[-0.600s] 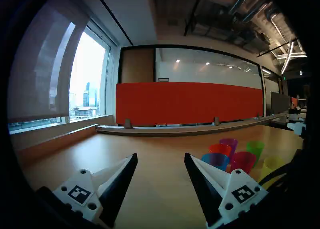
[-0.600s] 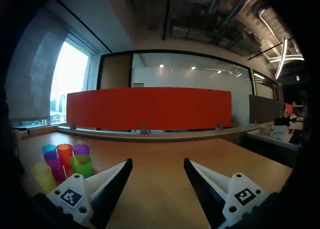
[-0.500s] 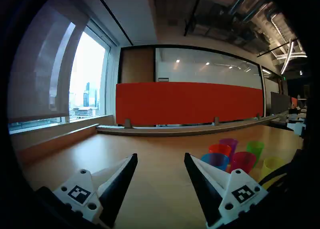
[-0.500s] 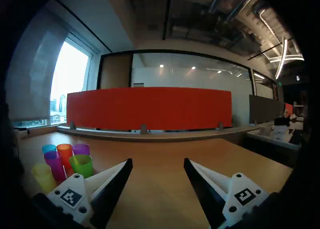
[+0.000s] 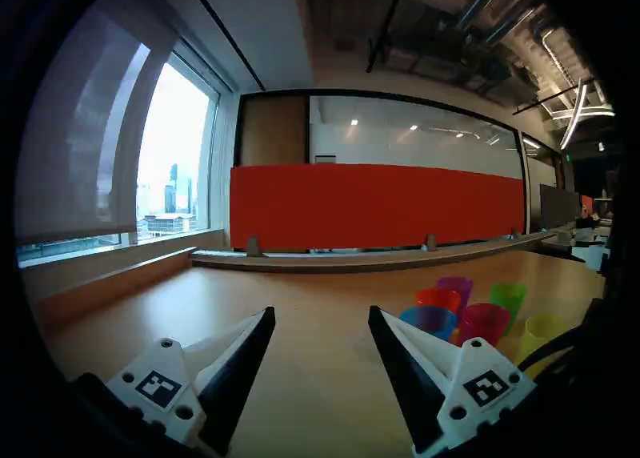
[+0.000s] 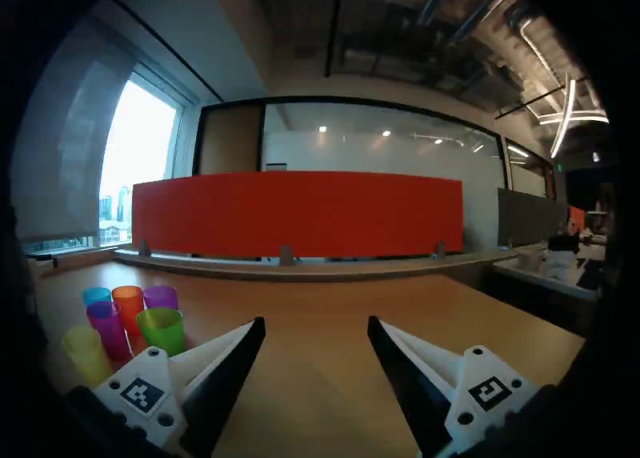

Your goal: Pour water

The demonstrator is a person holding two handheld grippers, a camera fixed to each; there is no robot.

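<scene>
Our big wooden table [image 5: 320, 286] and the long red wall [image 5: 376, 206] at 12 o'clock look almost the same as a moment ago, so we have hardly moved. Both our left gripper [image 5: 320, 312] and right gripper [image 6: 314, 323] are wide open and empty. The coloured cups [image 5: 482, 320] sit at 4 o'clock from the left one, 8 o'clock from the right. We think pouring has not started.

The left gripper [image 5: 320, 312], low in its frame, holds its fingers spread wide apart, gripping nothing; the right gripper [image 6: 316, 322] likewise.
</scene>
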